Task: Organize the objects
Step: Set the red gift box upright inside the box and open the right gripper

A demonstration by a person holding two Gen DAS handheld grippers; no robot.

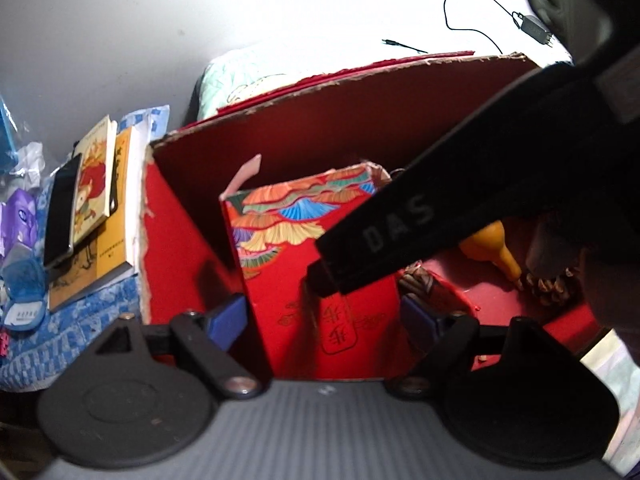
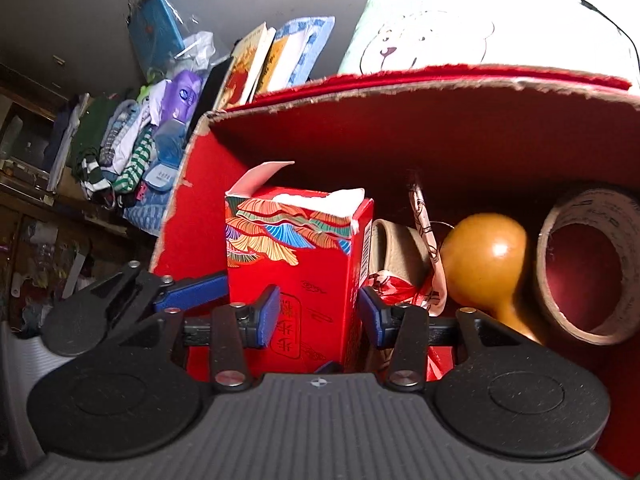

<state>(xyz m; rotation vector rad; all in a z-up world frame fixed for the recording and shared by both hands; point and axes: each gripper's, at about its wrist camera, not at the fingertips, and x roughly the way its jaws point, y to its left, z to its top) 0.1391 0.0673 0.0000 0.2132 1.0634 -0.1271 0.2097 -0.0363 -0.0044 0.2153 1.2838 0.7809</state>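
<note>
Gourd (image 2: 486, 264) and tape roll (image 2: 588, 264) crowd beside red carton (image 2: 308, 264).

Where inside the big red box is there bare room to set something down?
Between the left wall and the small red carton is a free strip. Right of the carton is crowded: gourd, tape roll, wrappers.

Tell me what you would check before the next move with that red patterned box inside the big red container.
1. Right gripper straddles the red patterned cardboard box: ok.
2. Blue pads pressing the box walls: cannot tell.
3. Box upright inside the large red cardboard container: ok.
4. Box top closed: not ok, the flap is torn open.
5. Left gripper open around the same box: ok.
6. Orange gourd and brown tape roll apart from the box: ok.
</note>
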